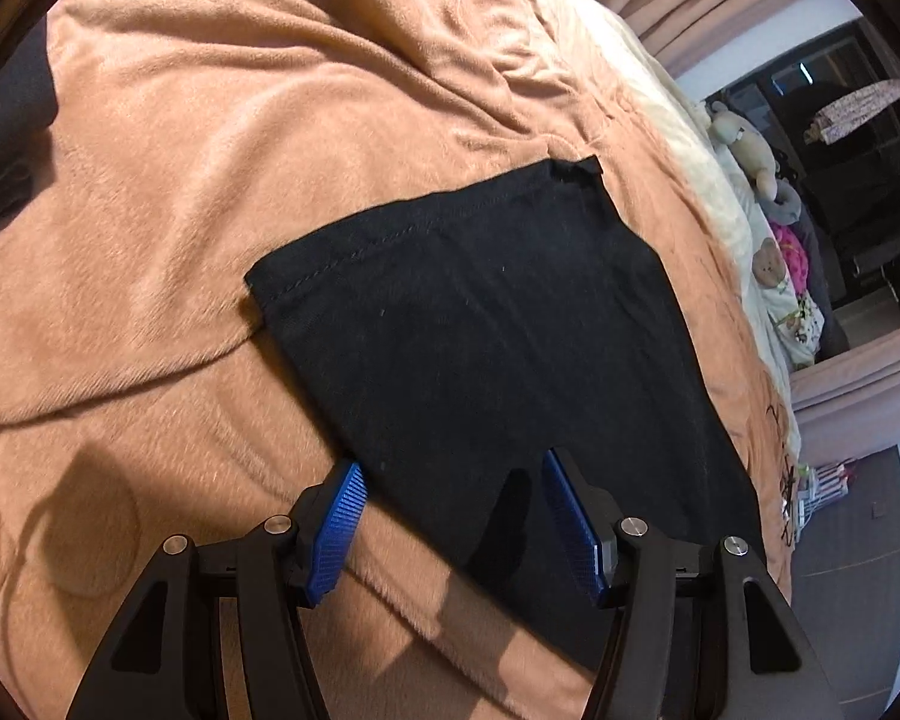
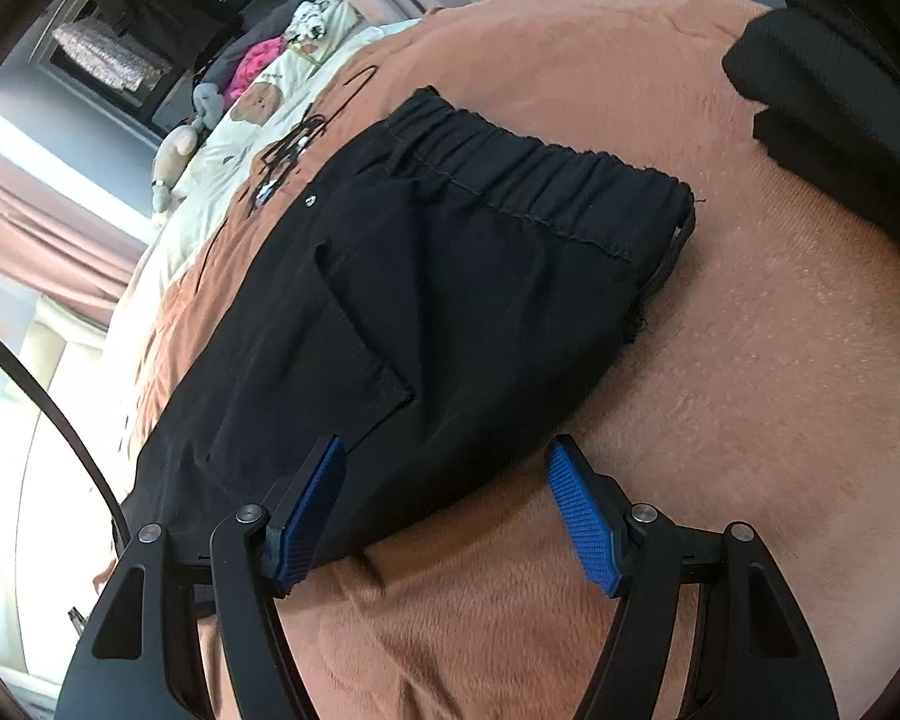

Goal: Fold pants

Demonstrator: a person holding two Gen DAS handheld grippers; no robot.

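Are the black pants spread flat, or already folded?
Cannot tell. The pants lie flat on the blanket, hem and waistband at opposite ends; no cross fold shows. Legs may be stacked.

1. The black pants lie flat on the brown blanket
2. The hem end shows a stitched edge in the left wrist view
3. The gathered elastic waistband shows in the right wrist view, with a slanted pocket opening below it
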